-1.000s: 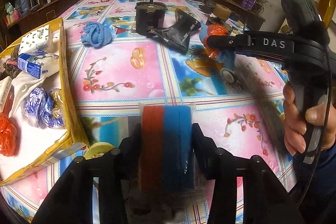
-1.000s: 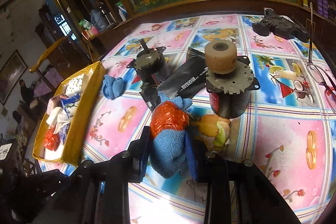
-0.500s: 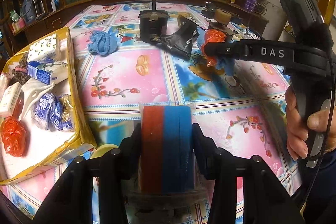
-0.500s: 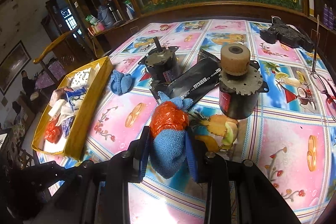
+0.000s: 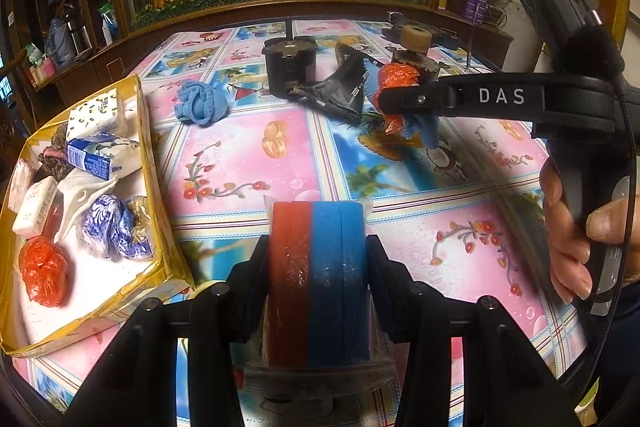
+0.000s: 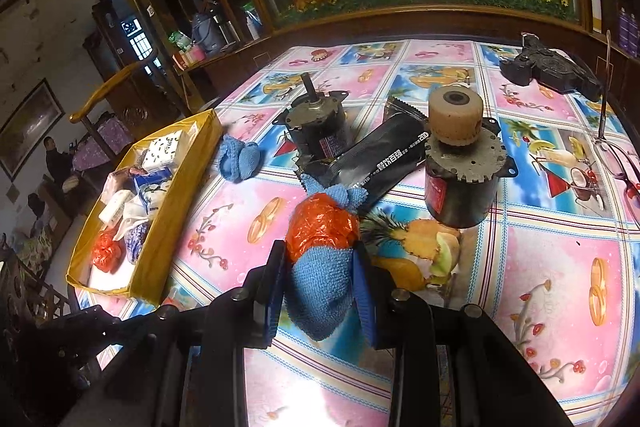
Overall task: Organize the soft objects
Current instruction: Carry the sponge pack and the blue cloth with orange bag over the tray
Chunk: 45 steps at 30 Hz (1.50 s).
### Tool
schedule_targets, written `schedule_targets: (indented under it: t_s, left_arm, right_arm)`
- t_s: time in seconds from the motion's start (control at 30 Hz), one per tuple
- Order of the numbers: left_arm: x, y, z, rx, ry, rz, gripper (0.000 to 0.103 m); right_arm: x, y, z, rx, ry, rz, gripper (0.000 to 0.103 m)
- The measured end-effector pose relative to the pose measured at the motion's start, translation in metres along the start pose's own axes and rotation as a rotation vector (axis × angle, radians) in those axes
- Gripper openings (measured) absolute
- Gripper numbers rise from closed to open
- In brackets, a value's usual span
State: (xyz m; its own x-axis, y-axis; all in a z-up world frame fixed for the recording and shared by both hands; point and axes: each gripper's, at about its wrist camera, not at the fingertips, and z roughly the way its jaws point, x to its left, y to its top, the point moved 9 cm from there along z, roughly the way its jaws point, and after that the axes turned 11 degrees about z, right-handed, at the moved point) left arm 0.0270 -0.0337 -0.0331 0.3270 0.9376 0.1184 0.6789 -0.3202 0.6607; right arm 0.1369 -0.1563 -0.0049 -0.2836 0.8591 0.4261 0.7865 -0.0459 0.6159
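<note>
Wrapped red-and-blue sponge stack point(image 5: 318, 279) is clamped upright between the left gripper point(image 5: 318, 267) fingers, held above the near edge of the floral tablecloth point(image 5: 240, 155). Blue cloth with an orange plastic bag point(image 6: 322, 227) on top is pinched in the right gripper point(image 6: 322, 279), jaws pressed in on the cloth point(image 6: 324, 287) from both sides, lifted off the table over its middle; from the left wrist view the same bundle point(image 5: 398, 79) hangs at the tip of the right gripper point(image 5: 404, 99), whose handle is in the person's right hand point(image 5: 576, 239). Yellow box point(image 5: 150, 163) sits at the left side of the table, holding tissue packs point(image 5: 96, 153), a blue-white patterned bundle point(image 5: 116, 227), an orange bag point(image 5: 42, 269) and other soft packets. A second blue cloth ball point(image 5: 200, 105) lies on the table just right of the box's far end. Farther back: a black motor with a shaft point(image 6: 316, 127), a black foil pouch point(image 6: 380, 159) leaning against it, and to the right a second motor with a tan roller on top point(image 6: 460, 163). Black gadget point(image 6: 548, 69) at the far right, glasses point(image 6: 616, 155) near the right edge.
</note>
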Motion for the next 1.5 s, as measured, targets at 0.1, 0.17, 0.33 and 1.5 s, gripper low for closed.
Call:
schedule_targets:
  t_s: [0.1, 0.17, 0.33, 1.5]
  left_arm:
    - [0.000, 0.001, -0.001, -0.005, 0.004, 0.001, 0.044]
    - [0.000, 0.001, -0.001, -0.008, 0.007, 0.003, 0.044]
    - [-0.001, 0.002, -0.003, -0.014, 0.010, 0.007, 0.044]
    - [0.093, 0.019, -0.071, -0.175, 0.082, -0.187, 0.045]
  right_arm:
    - [0.002, 0.000, 0.000, 0.000, 0.008, -0.001, 0.034]
    - [0.002, -0.001, 0.000, 0.000, 0.011, -0.001, 0.034]
    - [0.005, -0.002, 0.000, 0.001, 0.015, -0.009, 0.034]
    - [-0.001, 0.000, -0.014, -0.028, 0.101, 0.123, 0.034]
